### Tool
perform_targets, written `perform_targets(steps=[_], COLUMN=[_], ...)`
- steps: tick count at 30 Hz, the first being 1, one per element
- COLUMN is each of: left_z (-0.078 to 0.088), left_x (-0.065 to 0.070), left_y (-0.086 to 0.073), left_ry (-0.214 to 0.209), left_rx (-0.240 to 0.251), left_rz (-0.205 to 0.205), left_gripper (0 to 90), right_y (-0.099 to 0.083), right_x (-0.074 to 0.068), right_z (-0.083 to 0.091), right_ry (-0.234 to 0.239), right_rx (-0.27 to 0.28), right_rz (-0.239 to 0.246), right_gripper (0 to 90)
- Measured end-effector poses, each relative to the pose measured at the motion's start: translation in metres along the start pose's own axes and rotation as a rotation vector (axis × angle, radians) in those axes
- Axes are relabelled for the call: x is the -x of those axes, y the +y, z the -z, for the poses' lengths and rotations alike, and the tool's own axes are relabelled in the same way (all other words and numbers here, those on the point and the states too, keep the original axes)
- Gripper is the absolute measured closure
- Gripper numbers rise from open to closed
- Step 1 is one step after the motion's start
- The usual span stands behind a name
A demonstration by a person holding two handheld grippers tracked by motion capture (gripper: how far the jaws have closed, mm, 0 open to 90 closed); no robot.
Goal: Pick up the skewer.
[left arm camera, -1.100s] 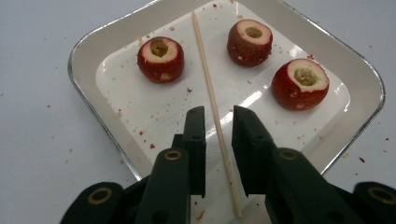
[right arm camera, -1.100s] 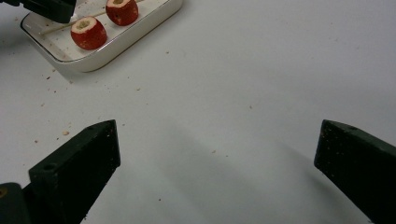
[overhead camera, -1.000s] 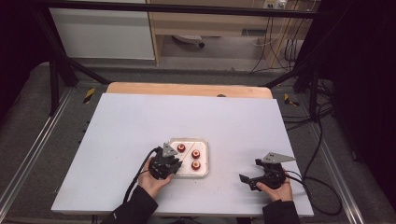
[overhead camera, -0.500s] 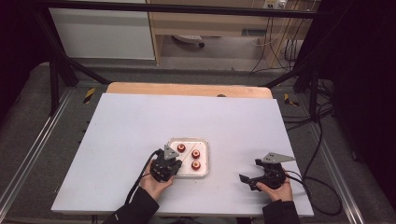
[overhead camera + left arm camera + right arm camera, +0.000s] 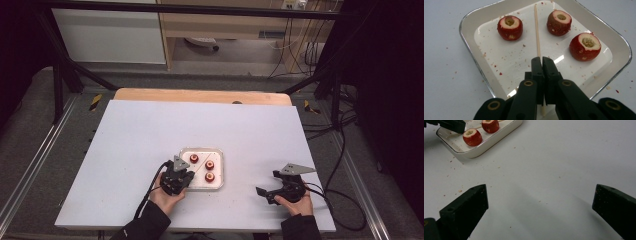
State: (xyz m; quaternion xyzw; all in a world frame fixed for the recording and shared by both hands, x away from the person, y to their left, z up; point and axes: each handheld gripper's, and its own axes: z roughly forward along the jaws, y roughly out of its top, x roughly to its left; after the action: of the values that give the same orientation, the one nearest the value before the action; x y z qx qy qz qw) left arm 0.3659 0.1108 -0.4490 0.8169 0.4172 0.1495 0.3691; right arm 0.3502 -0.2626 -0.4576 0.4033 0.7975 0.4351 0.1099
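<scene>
A white tray [image 5: 477, 50] holds three red cored fruits [image 5: 509, 27] [image 5: 559, 22] [image 5: 585, 46] and a thin wooden skewer [image 5: 537, 32] lying between them. My left gripper [image 5: 541, 60] is shut on the skewer's near end, low over the tray's floor. From above, the left gripper [image 5: 188, 175] sits at the near-left corner of the tray [image 5: 216, 186]. My right gripper [image 5: 268, 182] rests to the right of the tray, jaws wide apart with nothing between them. In the right gripper view the right gripper [image 5: 540, 188] faces bare table, with the tray [image 5: 499, 137] off at the upper left.
Red and tan crumbs dot the white table top [image 5: 200, 125] around the tray. A wooden board edge [image 5: 200, 95] runs along the far side. Black frame bars and cables [image 5: 345, 150] stand beyond the table's edges.
</scene>
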Motion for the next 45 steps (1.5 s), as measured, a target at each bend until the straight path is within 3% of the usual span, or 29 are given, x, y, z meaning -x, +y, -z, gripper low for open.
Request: perform_targets(steps=[15,26,36,45], left_z=[0.015,0.025,0.034,0.035], left_x=[-0.005,-0.01,-0.007,-0.003], left_y=[0.003,0.006,0.008,0.009], left_ry=[-0.024,-0.063,-0.1,-0.132], left_rx=[0.07,0.088,0.091,0.077], left_rz=[0.0,-0.012,-0.07,-0.107], left_gripper=[88.4,88.4,88.3,88.3], right_y=[0.0,0.001,0.007,0.012], right_x=[0.0,-0.001,-0.01,-0.022], right_z=[-0.001,0.0,-0.002,-0.008], right_ry=[0.0,0.004,0.008,-0.018], right_rx=[0.001,0.006,0.006,-0.009], right_rz=[0.002,0.01,0.048,0.099], right_gripper=[0.9,0.7,0.5,0.6])
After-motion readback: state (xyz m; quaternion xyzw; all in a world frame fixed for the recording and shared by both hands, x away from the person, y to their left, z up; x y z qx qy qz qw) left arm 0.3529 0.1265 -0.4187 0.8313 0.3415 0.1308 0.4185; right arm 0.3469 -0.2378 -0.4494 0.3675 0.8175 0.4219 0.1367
